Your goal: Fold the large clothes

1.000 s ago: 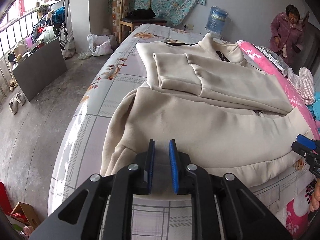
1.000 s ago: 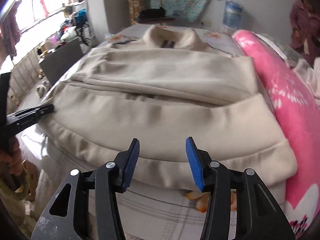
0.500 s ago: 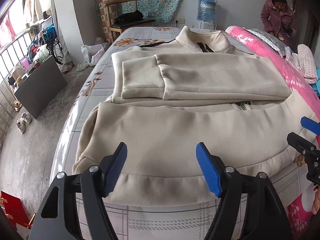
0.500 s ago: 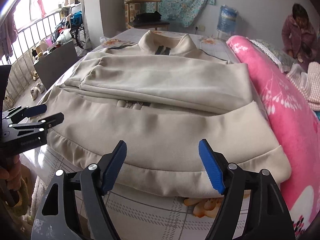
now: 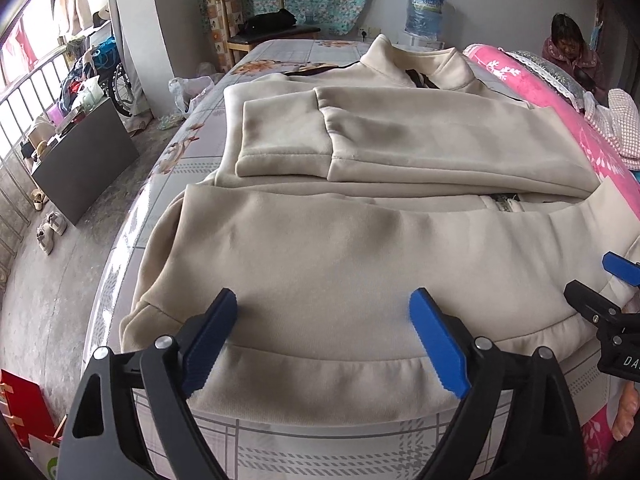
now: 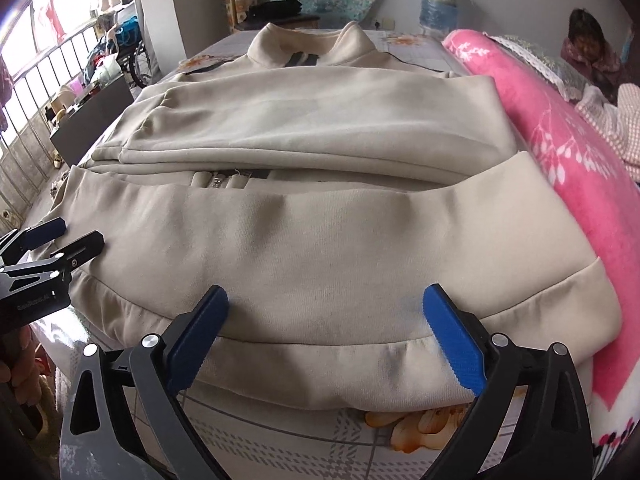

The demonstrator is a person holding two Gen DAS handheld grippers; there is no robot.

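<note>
Left gripper (image 5: 322,340) & right gripper (image 6: 324,334) jaws opening, nothing held, over jacket (image 5: 360,264) hem. Grab both hem corners evenly, lift w/o dragging sleeves.

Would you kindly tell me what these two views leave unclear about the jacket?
- Jacket zipper: both views, mostly covered by the folded sleeves.
- Hem underside: both views, hidden by the fabric itself.
- Right claw: left view, cut off by the frame edge.
- Collar label: too small to read.
</note>
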